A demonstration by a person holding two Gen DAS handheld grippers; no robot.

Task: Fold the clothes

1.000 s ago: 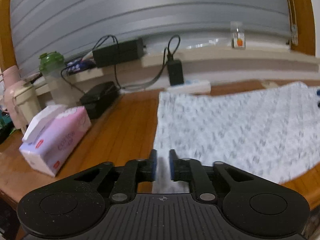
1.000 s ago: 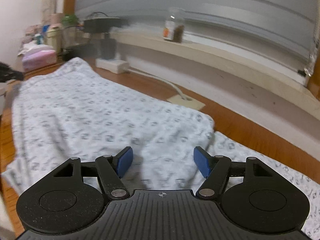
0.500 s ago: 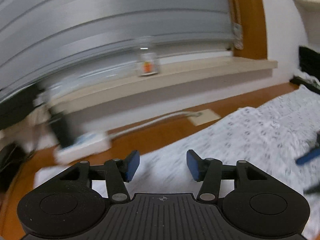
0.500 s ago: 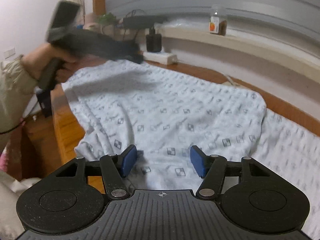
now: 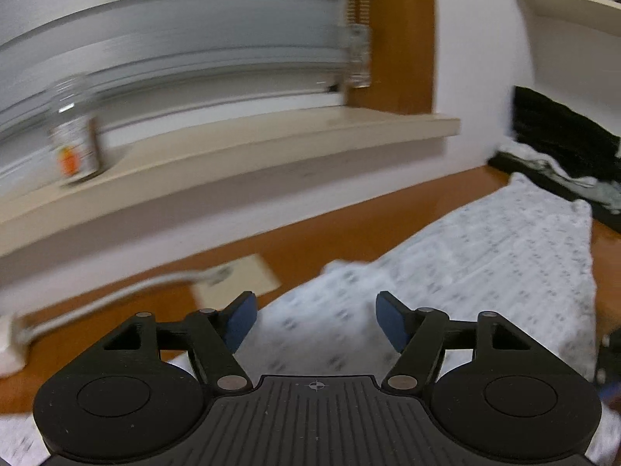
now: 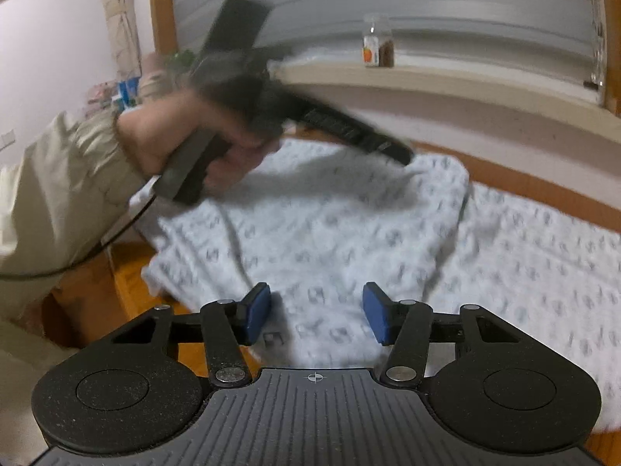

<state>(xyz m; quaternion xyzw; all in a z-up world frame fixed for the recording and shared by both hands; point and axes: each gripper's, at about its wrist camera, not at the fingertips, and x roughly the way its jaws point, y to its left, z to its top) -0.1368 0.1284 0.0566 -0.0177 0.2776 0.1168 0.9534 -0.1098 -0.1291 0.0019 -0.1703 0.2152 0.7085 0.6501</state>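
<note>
Left wrist view: the left gripper (image 5: 314, 320), its blue pads spread apart and gripping nothing, hangs over the near edge of a white patterned garment (image 5: 485, 256) that runs to the far right across the wooden table (image 5: 349, 229). A small jar (image 5: 73, 143) stands on the sill (image 5: 240, 147) at far left, blurred.

Right wrist view: the right gripper (image 6: 316, 318), fingers likewise apart and empty, sits above the garment's (image 6: 349, 225) near edge, cloth directly ahead and folded over itself at right. At far left, a hand (image 6: 186, 143) in a beige sleeve (image 6: 58, 186) holds the other gripper, blurred, over the cloth's far side.
</note>
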